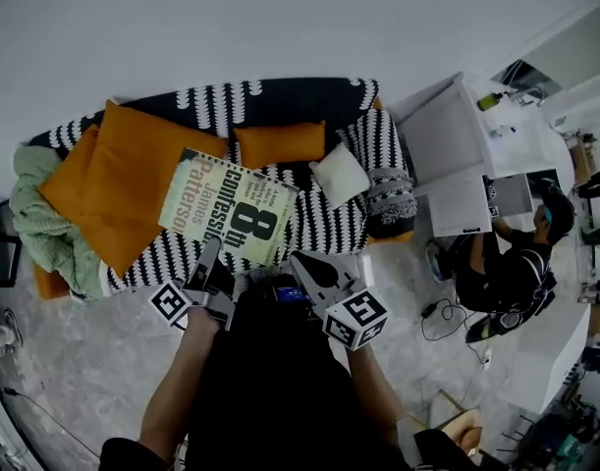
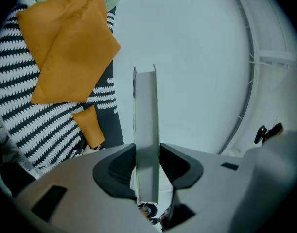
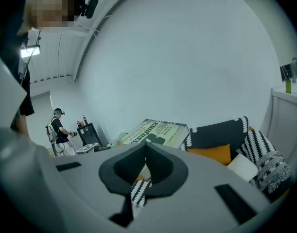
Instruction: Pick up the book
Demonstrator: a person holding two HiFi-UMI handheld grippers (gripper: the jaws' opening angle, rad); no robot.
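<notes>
Book (image 1: 231, 209), a paperback with "8th Confession" and "James Patterson" printed on the cover, is held cover-up and clear of the sofa (image 1: 309, 101), over the seat. Its near edge is at the left gripper (image 1: 211, 255). In the left gripper view the book (image 2: 146, 130) appears edge-on as a pale slab running straight out between the two dark pads (image 2: 120, 166), with the plain wall behind it. Left gripper (image 2: 147, 160) jaws: clamped on the book, one pad against each face.

Right gripper (image 1: 300, 261) sits just beside the left one, below the book's near edge and not touching it. In the right gripper view its jaws (image 3: 146, 144) meet at the tips with nothing between them. The book (image 3: 158, 130) shows beyond them, tilted, with the wall behind it.

Each gripper carries a marker cube: left (image 1: 170, 304), right (image 1: 356, 319).

The sofa has a black-and-white patterned cover. On it lie:
- two large orange cushions (image 1: 133, 180), overlapping, at the left end
- a small orange cushion (image 1: 280, 143) against the backrest
- a white pillow (image 1: 341, 175) to the right of the book
- a green knitted blanket (image 1: 39, 229) over the left armrest

A white desk (image 1: 447, 135) stands to the right of the sofa, with a person in dark clothing (image 1: 520, 263) near it.
</notes>
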